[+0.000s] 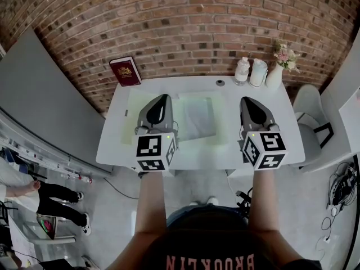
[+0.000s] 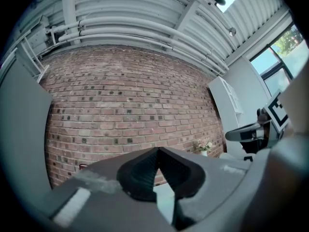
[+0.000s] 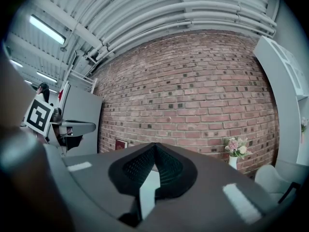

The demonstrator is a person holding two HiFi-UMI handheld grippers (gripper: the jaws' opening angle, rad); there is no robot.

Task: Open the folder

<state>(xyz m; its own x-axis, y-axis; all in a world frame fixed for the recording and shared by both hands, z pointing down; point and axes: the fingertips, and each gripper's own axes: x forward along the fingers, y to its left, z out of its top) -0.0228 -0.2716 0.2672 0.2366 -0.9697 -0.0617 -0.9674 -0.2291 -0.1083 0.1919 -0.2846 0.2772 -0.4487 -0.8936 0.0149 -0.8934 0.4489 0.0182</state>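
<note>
The folder (image 1: 197, 118) lies flat mid-tabletop (image 1: 116, 129), between and below both pairs of tongs; I cannot tell its long axis. The left tongs (image 1: 162, 98) and right tongs (image 1: 248, 100) are both closed and empty, pointing level toward the far edge. The left looks nearer, hanging over the folder's left side, and either would have to dip down.

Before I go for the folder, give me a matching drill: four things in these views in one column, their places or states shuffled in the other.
Things:
1. red book
2. vase of flowers
3. folder
4. right claw

Places or states:
A. back right corner of the table
B. shut, nothing between its jaws
C. lying flat mid-table
D. standing at the back left, against the brick wall

Pairs: 1-D, 2-A, 3-C, 4-B
</note>
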